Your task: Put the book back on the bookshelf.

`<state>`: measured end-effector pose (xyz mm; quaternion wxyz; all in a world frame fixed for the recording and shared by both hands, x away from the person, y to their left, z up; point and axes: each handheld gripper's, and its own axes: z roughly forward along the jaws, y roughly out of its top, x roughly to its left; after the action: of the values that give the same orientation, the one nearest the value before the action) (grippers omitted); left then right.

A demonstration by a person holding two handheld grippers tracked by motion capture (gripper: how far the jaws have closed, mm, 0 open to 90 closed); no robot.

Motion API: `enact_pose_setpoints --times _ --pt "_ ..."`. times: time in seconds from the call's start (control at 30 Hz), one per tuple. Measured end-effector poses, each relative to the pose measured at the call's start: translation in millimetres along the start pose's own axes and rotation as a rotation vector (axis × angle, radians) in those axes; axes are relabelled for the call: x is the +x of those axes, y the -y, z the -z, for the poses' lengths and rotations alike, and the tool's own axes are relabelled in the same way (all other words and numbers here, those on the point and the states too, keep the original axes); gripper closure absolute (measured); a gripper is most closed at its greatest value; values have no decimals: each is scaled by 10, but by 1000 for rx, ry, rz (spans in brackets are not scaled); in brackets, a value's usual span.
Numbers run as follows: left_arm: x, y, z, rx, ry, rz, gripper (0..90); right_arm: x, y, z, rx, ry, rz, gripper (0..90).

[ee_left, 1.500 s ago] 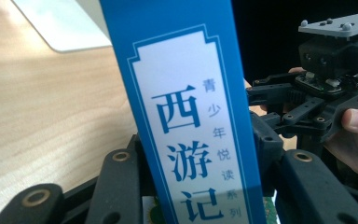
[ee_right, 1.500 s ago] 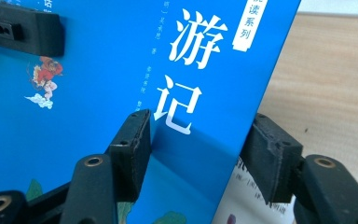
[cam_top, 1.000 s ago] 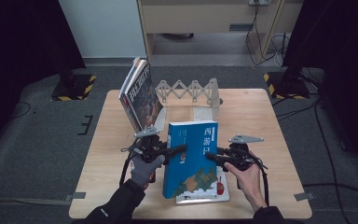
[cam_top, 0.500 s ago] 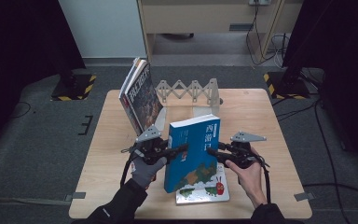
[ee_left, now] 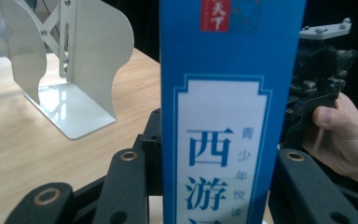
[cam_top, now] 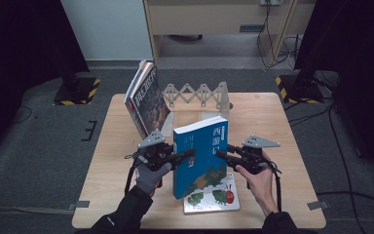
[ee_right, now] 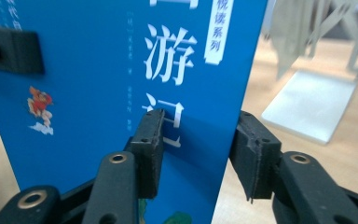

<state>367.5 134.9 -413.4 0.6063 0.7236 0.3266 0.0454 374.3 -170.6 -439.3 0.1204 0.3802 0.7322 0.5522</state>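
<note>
A thick blue book stands upright near the table's front, held from both sides. My left gripper is shut on its spine edge, and the spine rises between the jaws. My right gripper has just been closing its jaws on the opposite edge. Its pads now press on the blue cover and the back. A gloved hand holds the left gripper and a bare hand holds the right.
A flat picture book lies under the blue one by the front edge. A white expanding book rack stands at the back of the wooden table. Several books lean at its left end.
The blue book has tipped a little more upright, its top edge now higher. The right jaws have drawn in onto it. Both hands stay where they were.
</note>
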Motion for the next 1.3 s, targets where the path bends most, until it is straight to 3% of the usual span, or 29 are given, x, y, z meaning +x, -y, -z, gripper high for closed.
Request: enact_pose_setpoints --times 0.17,0.3,0.47,0.67,0.8,0.97,1.07,1.3 --pt "-41 61 45 5 -22 -42 599 0 19 24 -14 -15 13 592" --pt "-62 95 83 -2 -24 -52 593 19 59 40 -33 -32 14 596" --pt "-110 156 116 -32 -24 -73 591 29 83 84 -44 -54 22 594" --pt "-160 208 140 -53 -25 -129 588 58 103 138 -54 -65 43 594" --pt "-156 220 149 -61 -14 -123 589 64 110 148 -58 -67 54 593" --pt "-156 218 114 -63 -31 -153 579 68 119 155 -60 -68 65 596" --pt "-149 207 58 -71 -44 -148 555 68 121 156 -62 -69 69 603" --pt "-75 174 -3 -76 -11 -92 553 63 124 164 -63 -81 74 607"
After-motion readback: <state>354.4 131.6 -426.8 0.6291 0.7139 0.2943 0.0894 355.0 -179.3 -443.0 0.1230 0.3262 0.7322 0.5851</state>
